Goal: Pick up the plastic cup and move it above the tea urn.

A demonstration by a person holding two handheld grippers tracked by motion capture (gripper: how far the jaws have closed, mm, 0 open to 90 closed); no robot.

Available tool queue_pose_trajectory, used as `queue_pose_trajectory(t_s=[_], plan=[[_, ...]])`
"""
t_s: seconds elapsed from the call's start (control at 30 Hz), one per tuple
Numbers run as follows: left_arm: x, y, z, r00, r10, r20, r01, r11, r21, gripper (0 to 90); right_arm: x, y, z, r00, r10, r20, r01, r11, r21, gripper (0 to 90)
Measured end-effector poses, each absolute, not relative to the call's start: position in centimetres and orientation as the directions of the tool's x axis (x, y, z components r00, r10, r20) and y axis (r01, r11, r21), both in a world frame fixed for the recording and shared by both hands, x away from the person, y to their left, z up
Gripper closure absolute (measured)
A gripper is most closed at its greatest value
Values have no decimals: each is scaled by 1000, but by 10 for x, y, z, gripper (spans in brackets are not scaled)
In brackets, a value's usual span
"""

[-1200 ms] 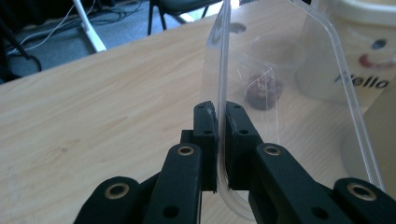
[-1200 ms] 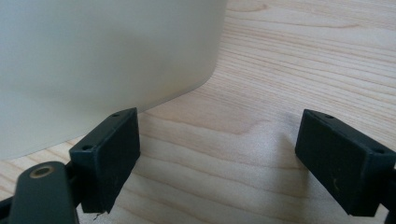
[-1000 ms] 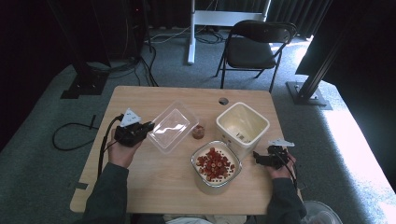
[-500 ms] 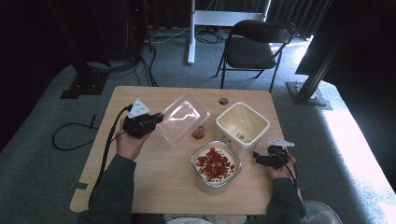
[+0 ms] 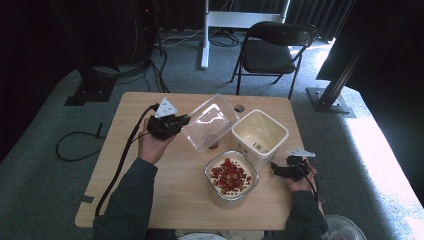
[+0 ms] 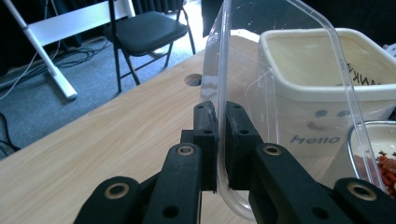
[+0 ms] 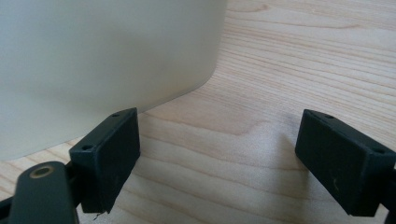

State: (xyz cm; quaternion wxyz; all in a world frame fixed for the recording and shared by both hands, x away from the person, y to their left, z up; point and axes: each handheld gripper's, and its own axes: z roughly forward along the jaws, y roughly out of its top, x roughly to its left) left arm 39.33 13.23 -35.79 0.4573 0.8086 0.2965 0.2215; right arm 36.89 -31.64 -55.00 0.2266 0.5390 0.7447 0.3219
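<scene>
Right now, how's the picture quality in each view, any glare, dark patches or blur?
High view: sunlight washes out the floor at the right, the room behind is nearly black, the table evenly lit. Left gripper view: the clear lid pinched in the left gripper catches pale reflections. Right gripper view: the white container looms soft and featureless; the right gripper casts a faint shadow.

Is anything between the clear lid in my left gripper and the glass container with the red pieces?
Nothing visible blocks it. The left gripper pinches the clear lid by its rim, raised and tilted; the glass container sits open just below, and the white tub stands to one side.
</scene>
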Motion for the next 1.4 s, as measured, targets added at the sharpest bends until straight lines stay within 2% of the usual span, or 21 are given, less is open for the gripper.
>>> queue_pose_trajectory(t_s=[0.33, 0.67, 0.7, 0.77, 0.8, 0.87, 1.07, 1.4], plan=[[405, 85, -341, 769, 620, 155, 221, -485, 846, 858, 369, -317, -550, -318, 948, 10, 657, 213, 723, 133], [419, 44, -329, 798, 583, 150, 199, -491, 848, 845, 369, -317, -550, -318, 948, 10, 656, 213, 724, 133], [422, 40, -329, 805, 579, 133, 203, -479, 854, 816, 369, -317, -550, -319, 948, 10, 656, 213, 724, 133], [424, 33, -330, 810, 573, 124, 199, -467, 862, 632, 369, -317, -550, -320, 948, 10, 656, 214, 724, 133], [423, 33, -330, 810, 574, 116, 197, -454, 869, 573, 369, -317, -550, -319, 948, 10, 656, 213, 724, 133], [423, 33, -330, 815, 571, 102, 196, -437, 878, 491, 369, -317, -550, -319, 948, 10, 656, 214, 724, 133], [417, 43, -327, 815, 569, 110, 174, -422, 890, 469, 369, -317, -550, -320, 947, 11, 657, 213, 723, 133], [422, 50, -336, 803, 588, 103, 203, -431, 879, 462, 369, -317, -550, -320, 947, 10, 656, 213, 724, 133]])
